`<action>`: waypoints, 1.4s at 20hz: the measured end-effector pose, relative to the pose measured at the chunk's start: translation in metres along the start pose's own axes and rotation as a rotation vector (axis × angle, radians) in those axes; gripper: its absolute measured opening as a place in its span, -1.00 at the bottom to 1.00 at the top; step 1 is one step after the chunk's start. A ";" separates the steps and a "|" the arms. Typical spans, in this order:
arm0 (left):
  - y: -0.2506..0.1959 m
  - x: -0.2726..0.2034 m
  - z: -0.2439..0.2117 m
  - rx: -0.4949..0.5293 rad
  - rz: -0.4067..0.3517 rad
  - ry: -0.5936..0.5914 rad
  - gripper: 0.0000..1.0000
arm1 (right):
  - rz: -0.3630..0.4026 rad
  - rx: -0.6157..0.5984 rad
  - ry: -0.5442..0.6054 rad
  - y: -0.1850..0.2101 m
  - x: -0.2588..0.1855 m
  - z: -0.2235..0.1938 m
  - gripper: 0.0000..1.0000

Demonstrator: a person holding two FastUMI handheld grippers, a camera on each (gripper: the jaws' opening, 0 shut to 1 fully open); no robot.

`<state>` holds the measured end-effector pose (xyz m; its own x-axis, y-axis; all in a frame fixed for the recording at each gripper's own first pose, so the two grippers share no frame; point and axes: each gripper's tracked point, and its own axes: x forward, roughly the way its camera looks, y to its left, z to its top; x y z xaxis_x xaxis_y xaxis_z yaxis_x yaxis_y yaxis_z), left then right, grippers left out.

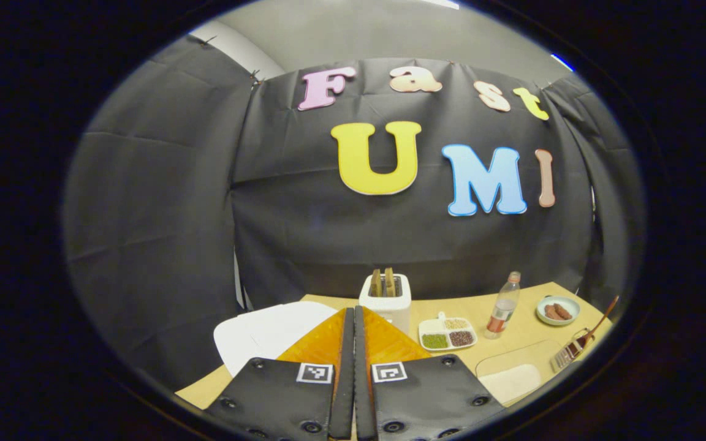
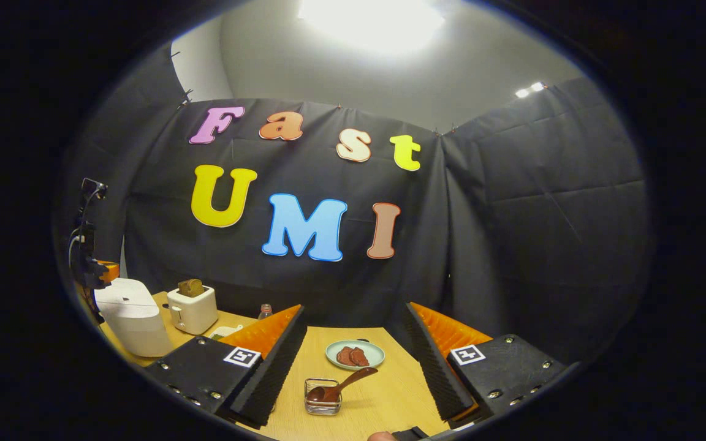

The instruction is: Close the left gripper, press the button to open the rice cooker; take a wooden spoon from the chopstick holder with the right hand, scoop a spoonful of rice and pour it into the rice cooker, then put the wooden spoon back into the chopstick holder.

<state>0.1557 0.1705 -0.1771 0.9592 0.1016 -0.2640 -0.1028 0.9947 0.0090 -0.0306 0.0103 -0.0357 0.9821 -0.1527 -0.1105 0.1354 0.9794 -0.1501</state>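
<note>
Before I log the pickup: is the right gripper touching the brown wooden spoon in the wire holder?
Apart. In the right gripper view, the open right gripper hangs short of the wooden spoon, bare table showing between.

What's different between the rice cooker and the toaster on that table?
In the right gripper view, the rice cooker is the bigger one, rounded, with its lid down and nothing on top. The toaster is smaller and boxier, with bread slices poking out of its top. The rice cooker sits nearer the table's left edge, the toaster beside it. Both are white.
</note>
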 end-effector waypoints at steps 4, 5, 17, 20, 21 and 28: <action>0.002 0.021 -0.038 0.027 0.003 0.068 -0.81 | -0.017 -0.030 0.004 -0.001 0.000 0.000 0.94; 0.002 0.025 -0.045 0.025 0.003 0.083 -0.81 | -0.019 -0.032 0.006 0.000 -0.003 0.000 0.94; 0.007 0.033 -0.079 -0.015 0.029 0.141 -0.80 | 0.006 -0.056 -0.003 0.018 0.003 0.005 0.94; 0.010 0.035 -0.082 -0.142 0.008 0.175 -0.80 | 0.009 -0.037 -0.009 0.024 0.000 0.004 0.94; 0.009 0.033 -0.082 -0.196 0.001 0.198 -0.82 | 0.006 -0.034 -0.014 0.025 -0.001 0.005 0.94; 0.013 0.033 -0.081 -0.146 0.040 0.208 -0.82 | 0.049 -0.044 -0.039 0.026 0.000 0.006 0.92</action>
<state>0.1649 0.1848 -0.2635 0.8803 0.1197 -0.4591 -0.1910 0.9752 -0.1120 -0.0258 0.0366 -0.0334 0.9919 -0.0983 -0.0803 0.0818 0.9787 -0.1884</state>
